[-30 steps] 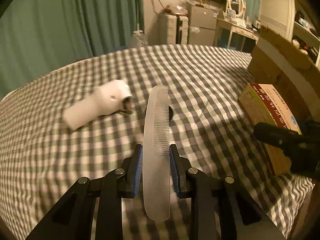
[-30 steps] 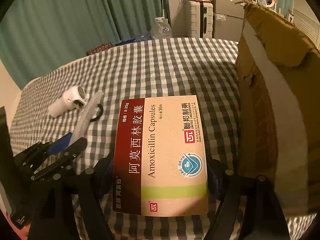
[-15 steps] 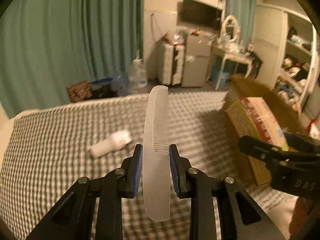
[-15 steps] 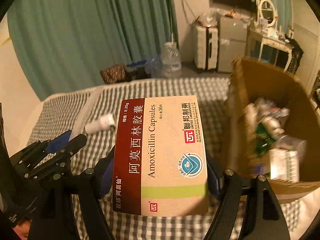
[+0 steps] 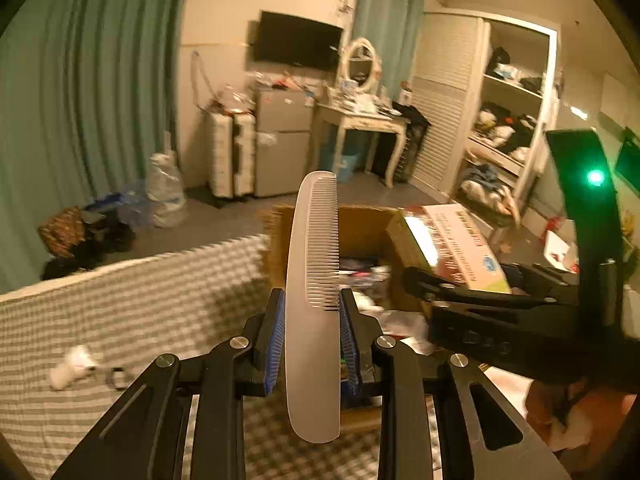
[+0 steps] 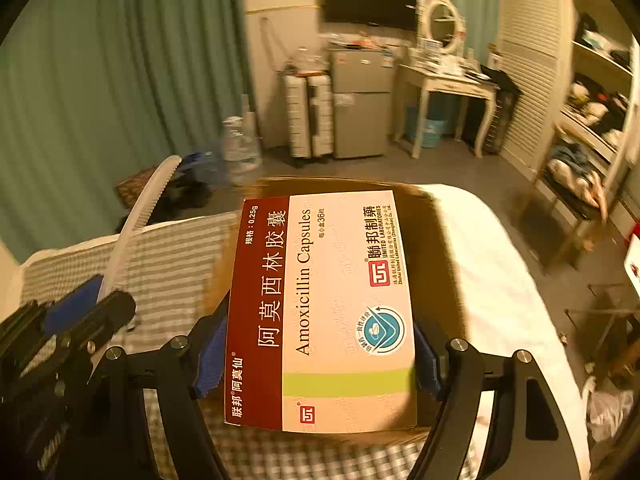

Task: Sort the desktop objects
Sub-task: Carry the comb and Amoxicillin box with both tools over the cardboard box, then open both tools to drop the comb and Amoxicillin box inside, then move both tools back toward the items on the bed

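Above the open brown cardboard box (image 5: 362, 232), the left hand-held gripper (image 5: 312, 344) clamps a white plastic comb (image 5: 314, 280), while the right hand-held gripper (image 6: 320, 354) grips a red-and-cream amoxicillin carton (image 6: 324, 308).

Behind your work you have green curtains (image 6: 120, 80) along the left wall and a dark TV (image 6: 370, 0) mounted high. Below it stand a small grey fridge (image 6: 360, 100) and a white suitcase (image 6: 310, 116), side by side. An oval mirror (image 5: 360, 62) sits on a white dressing table (image 5: 360, 128). A water jug (image 6: 240, 148) stands on the floor near the curtains. Open shelves (image 5: 508, 120) on the right hold clothes.
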A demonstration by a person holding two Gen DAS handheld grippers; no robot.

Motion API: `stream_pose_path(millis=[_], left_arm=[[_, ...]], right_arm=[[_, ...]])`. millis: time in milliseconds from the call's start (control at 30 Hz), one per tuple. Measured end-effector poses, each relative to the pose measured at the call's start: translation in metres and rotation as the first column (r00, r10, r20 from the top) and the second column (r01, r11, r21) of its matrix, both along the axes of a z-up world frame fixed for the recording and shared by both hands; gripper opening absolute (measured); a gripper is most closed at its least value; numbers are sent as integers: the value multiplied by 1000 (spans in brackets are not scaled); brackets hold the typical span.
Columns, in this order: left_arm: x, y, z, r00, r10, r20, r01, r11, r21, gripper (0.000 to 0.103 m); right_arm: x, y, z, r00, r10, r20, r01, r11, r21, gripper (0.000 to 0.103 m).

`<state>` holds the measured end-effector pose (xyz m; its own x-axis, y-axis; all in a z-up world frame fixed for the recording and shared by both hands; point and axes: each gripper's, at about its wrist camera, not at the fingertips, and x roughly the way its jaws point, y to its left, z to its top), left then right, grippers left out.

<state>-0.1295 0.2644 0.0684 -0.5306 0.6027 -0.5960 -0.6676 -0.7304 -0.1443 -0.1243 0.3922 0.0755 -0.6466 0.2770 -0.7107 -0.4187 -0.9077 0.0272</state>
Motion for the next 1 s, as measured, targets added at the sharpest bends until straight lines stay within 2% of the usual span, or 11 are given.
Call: stream_pose_path(millis=[167,233,300,367,433,500,567,667,800,867,1000], left_arm=[[-19,42,-30,994,-17,107,21,999,-42,26],[-26,45,-36,993,-14,120,18,999,-29,27],[-31,46,-39,995,6,97,1,998,-69,35],[-31,43,-39,997,31,74,-23,993,-113,71],[-33,33,-34,994,54,96,-46,996,-79,98],[-37,13,-26,991,51,124,-50,999,-14,99],[-39,-5,-18,991,72,115,-71,997,-8,99],[-43,-35,-7,991,108,74,-106,994,-35,100],[-53,-101,-2,982,190,-15,-191,975,-112,103],[-60,-136,-8,971,235,-52,-241,955,-173,103],[-70,-206,-38,931,343,-124,-365,874,-321,103]], right_arm=[[-4,45,-12,997,-62,42,64,998,-30,75],[-6,57,-21,995,-79,56,82,996,-45,75],[-5,66,-27,995,-80,56,84,993,-79,76],[-4,73,-32,994,-92,62,98,990,-100,76],[1,78,-34,992,-113,58,119,986,-117,76],[6,81,-30,993,-112,30,115,981,-159,78],[10,72,-24,993,-114,2,113,979,-168,80],[15,55,-8,996,-86,-39,80,988,-134,80],[24,13,12,989,40,-140,-53,994,-92,80],[26,-13,12,979,112,-170,-125,990,-69,80],[12,-84,-8,951,256,-171,-260,966,-2,80]])
